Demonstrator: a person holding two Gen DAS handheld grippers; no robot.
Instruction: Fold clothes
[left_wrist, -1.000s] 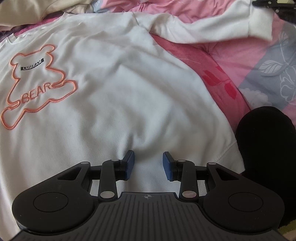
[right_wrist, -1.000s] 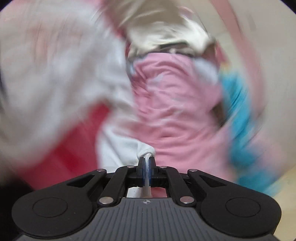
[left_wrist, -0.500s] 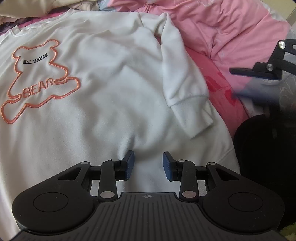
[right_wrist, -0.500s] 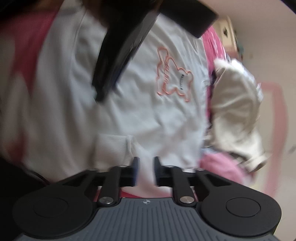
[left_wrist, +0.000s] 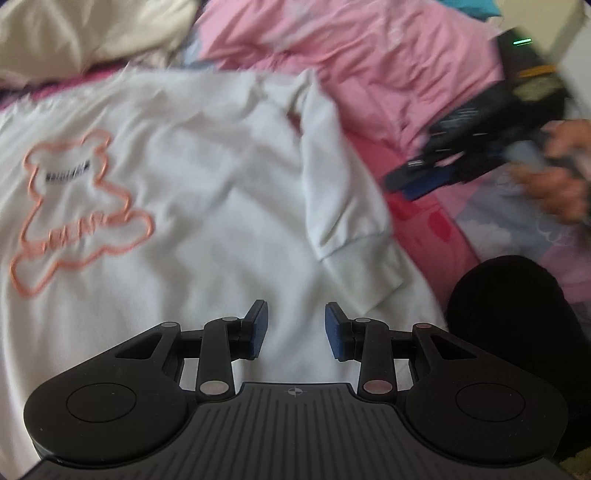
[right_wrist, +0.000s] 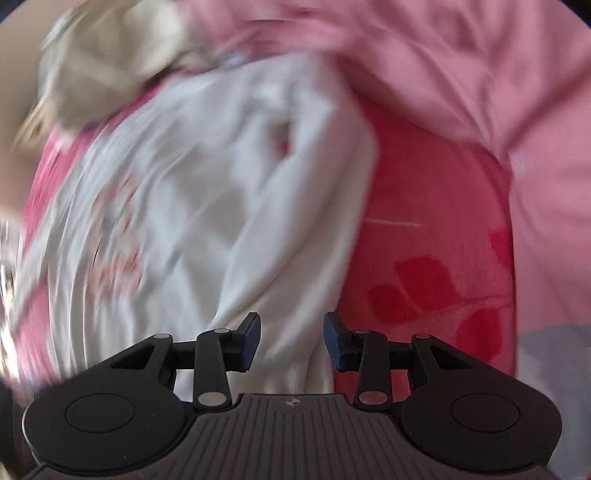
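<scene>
Just ahead of the left tongs (left_wrist: 295, 332) lies a white soft sweatshirt (left_wrist: 207, 206), spread flat on a pink flowery bedcover (left_wrist: 417, 218). Its left side has an orange bear outline (left_wrist: 74, 210) with blurry writing inside that cannot be read. These tongs are released, with nothing between the blue pads. A white sleeve (left_wrist: 343, 199) lies folded over the shirt, ahead and to the right. Only this view shows the person's hand (left_wrist: 557, 177) gripping the other tool far right. The right tongs (right_wrist: 291, 343) are opening, with white cloth (right_wrist: 295, 362) under the gap, untouched. Only that view shows red leaf prints (right_wrist: 424, 288).
</scene>
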